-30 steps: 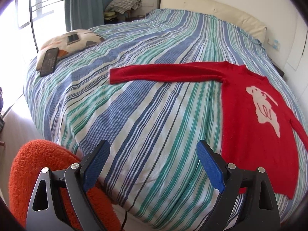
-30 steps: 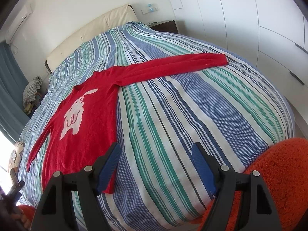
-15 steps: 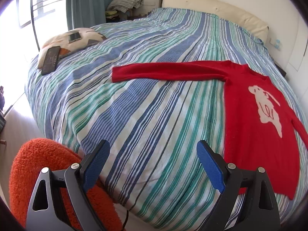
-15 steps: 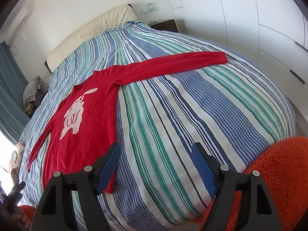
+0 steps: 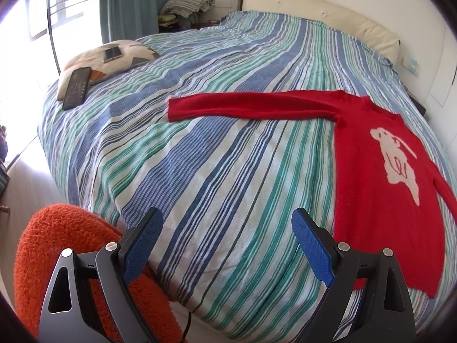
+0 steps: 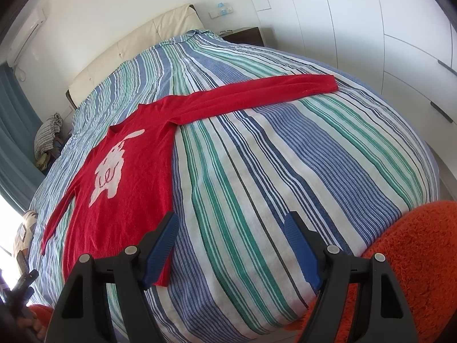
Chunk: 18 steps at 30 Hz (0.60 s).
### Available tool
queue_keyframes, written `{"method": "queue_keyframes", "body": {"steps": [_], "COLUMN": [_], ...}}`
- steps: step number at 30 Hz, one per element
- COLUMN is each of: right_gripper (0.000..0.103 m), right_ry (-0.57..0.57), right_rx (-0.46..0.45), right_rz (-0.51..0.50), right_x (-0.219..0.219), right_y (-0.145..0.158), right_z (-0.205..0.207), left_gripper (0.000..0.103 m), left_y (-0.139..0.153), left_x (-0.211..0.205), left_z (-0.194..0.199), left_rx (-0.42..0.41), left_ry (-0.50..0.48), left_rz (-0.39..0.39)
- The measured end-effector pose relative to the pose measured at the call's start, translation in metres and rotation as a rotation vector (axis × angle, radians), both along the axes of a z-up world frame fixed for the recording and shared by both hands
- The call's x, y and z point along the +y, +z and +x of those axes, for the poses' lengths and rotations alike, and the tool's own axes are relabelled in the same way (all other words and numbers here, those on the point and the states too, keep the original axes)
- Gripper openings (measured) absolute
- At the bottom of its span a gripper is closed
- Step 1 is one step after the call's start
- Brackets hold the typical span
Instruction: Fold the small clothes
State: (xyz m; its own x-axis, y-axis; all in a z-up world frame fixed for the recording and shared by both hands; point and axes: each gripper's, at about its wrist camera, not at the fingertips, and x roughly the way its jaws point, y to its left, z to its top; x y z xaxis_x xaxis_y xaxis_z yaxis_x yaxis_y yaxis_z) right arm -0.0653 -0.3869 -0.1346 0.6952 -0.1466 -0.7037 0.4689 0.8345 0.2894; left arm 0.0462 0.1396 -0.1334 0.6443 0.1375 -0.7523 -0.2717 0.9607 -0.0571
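Two grippers hang above the near edge of a bed (image 5: 217,148) covered in a blue, green and white striped spread. The left gripper (image 5: 227,235) has its blue-padded fingers (image 5: 141,245) spread wide apart with nothing between them but the striped cover below. The right gripper (image 6: 231,235) also has its fingers (image 6: 300,250) well apart and empty; its left finger sits in front of the lower corner of the sweater in that view, though whether it touches the cloth cannot be told.

A red sweater (image 5: 371,183) with a white animal figure on the chest lies flat on the spread, face up, with its hem toward the near edge. One sleeve (image 5: 251,107) stretches straight out sideways across the bed in the left wrist view; in the right wrist view the other sleeve (image 6: 237,97) does the same toward the wardrobe side.

A patterned cushion (image 5: 114,60) rests near the far corner by the window, carrying two phones (image 5: 76,87). Fluffy orange fabric (image 5: 57,245) fills the lower corner of each view.
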Motion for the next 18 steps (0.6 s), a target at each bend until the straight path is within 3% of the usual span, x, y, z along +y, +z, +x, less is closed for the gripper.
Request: {"method": "queue_keyframes", "body": {"steps": [14, 18], "right_gripper": [0.076, 0.076], "right_ry": [-0.006, -0.027], "right_rx": [-0.006, -0.036], "right_rz": [0.009, 0.065], "right_x": [0.000, -0.015], "right_y": [-0.002, 0.004], "right_z": [-0.002, 0.000], "left_gripper": [0.093, 0.093], "left_y": [0.001, 0.002], "left_x": [-0.001, 0.002], "left_z": [-0.001, -0.002], "left_rx": [-0.001, -0.010], "left_ry": [0.007, 0.016], "left_rz": [0.002, -0.011]}}
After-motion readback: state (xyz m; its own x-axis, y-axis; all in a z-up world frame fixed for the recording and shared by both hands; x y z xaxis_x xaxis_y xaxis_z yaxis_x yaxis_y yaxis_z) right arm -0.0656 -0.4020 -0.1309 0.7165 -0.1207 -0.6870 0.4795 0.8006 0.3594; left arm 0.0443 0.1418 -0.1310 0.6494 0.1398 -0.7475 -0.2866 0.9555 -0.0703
